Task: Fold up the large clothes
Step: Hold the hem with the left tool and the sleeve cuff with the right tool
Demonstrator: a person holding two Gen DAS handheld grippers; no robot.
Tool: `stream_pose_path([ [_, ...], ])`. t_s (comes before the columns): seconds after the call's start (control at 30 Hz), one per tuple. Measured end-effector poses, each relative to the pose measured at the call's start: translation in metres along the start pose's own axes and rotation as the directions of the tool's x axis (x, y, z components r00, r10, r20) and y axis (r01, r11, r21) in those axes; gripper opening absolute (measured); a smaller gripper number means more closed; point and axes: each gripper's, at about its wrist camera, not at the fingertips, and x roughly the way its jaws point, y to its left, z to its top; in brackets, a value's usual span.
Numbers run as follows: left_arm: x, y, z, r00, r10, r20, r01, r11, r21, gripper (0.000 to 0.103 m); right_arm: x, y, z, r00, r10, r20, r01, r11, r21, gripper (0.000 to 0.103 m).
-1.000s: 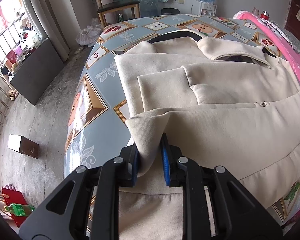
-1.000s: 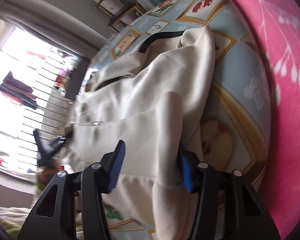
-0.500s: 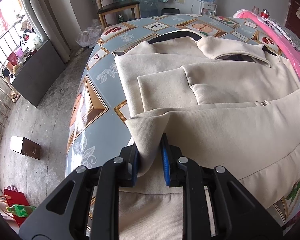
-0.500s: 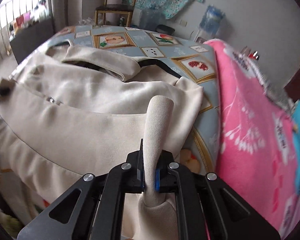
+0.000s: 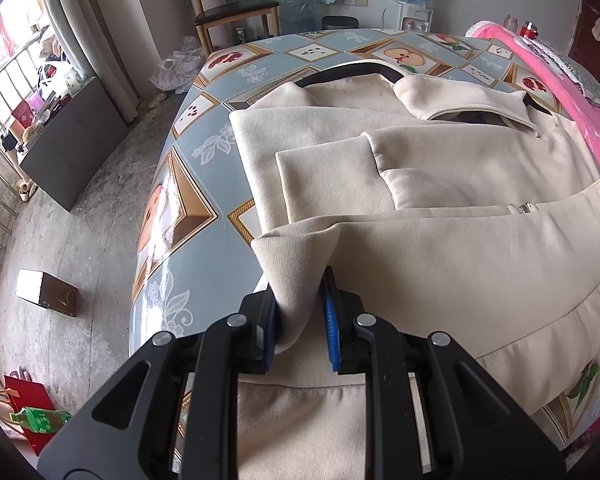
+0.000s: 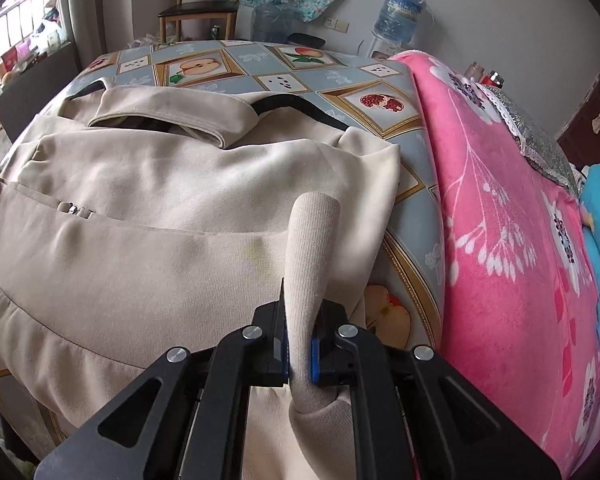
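The cream jacket lies spread on the table, directly ahead of both grippers, collar at its far end. The left gripper is clenched on a raised fold of the jacket's ribbed hem, its 2 fingers pressing the cloth between them. The right gripper is likewise clamped tight on an upright pinch of hem. A pink blanket lies to the right of the right gripper.
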Motion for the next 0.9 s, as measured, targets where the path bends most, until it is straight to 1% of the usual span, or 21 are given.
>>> stream_pose_path([
  [0.5, -0.0006, -0.0011, 0.0005, 1.0, 0.001, 0.002, -0.002, 1.0, 0.005, 0.019, 0.0024, 0.0014, 0.0015, 1.0, -0.01, -0.011, 0.01, 1.0, 0.007, 0.007],
  [0.9, -0.0009, -0.0009, 0.0004, 1.0, -0.001, 0.007, 0.001, 1.0, 0.002, 0.02, 0.0016, -0.0005, -0.0001, 1.0, -0.009, 0.004, 0.008, 1.0, 0.019, 0.007],
])
